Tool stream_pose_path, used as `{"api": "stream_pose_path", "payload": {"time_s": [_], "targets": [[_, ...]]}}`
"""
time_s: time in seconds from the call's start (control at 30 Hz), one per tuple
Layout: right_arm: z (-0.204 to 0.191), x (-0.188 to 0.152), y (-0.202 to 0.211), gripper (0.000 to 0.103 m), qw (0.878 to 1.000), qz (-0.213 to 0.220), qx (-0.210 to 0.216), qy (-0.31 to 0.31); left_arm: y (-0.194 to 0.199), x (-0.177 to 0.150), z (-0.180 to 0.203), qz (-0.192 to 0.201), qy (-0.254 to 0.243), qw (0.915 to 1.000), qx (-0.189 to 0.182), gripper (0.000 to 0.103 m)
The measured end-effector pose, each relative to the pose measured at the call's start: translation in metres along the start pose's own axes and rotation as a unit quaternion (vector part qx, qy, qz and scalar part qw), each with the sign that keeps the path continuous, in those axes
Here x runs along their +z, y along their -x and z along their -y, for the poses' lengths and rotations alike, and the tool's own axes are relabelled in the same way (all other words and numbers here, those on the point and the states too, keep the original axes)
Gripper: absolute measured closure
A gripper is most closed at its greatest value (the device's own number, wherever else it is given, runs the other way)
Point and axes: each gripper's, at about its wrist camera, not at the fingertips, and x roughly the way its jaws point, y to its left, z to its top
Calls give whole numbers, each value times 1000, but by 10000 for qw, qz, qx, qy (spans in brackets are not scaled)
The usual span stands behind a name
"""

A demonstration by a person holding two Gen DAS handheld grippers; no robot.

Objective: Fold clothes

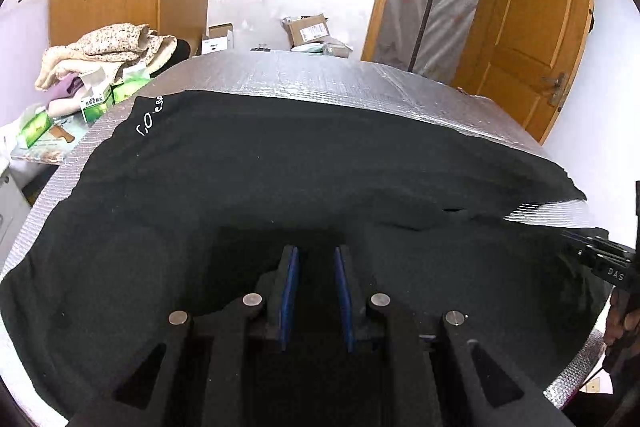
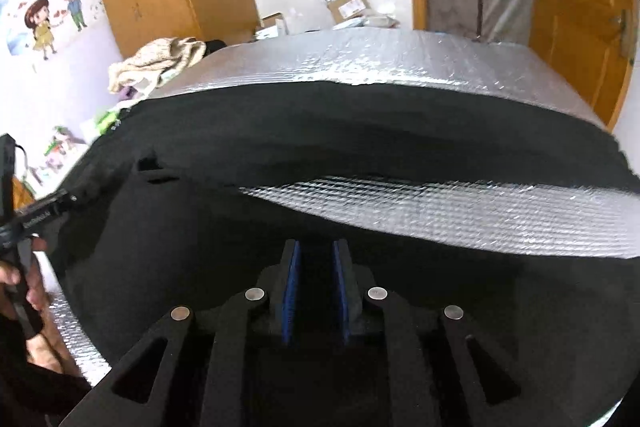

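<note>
Black garment [image 1: 280, 179] runs off the bottom and left edge in the left wrist view, so its full outline can't be read. Black-on-black under the left claw [image 1: 316, 259]: can't tell if fabric sits between the pads or just below them. Same for the right claw [image 2: 316, 255], jaws opening, cloth contact unreadable. White print on the garment [image 1: 149, 117] is too small and warped to read. Silver bench [image 2: 440, 211] strip is motion-blurred, its right side cut by the lens rim. Person's hand [image 2: 24, 291] is cropped at the left edge. Cardboard box label [image 1: 310, 31] is illegible.
</note>
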Motion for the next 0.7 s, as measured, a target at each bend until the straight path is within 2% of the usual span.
{"api": "stream_pose_path", "payload": {"time_s": [0.13, 0.37, 0.7], "targets": [[5, -4, -8, 85, 9996, -137, -234, 30, -8, -3, -2, -116, 81, 9999, 18, 84], [5, -10, -11, 85, 9996, 11, -279, 51, -9, -8, -1, -113, 166, 9998, 16, 84], [16, -11, -10, 85, 9998, 60, -59, -190, -9, -9, -4, -72, 269, 9996, -4, 84]]}}
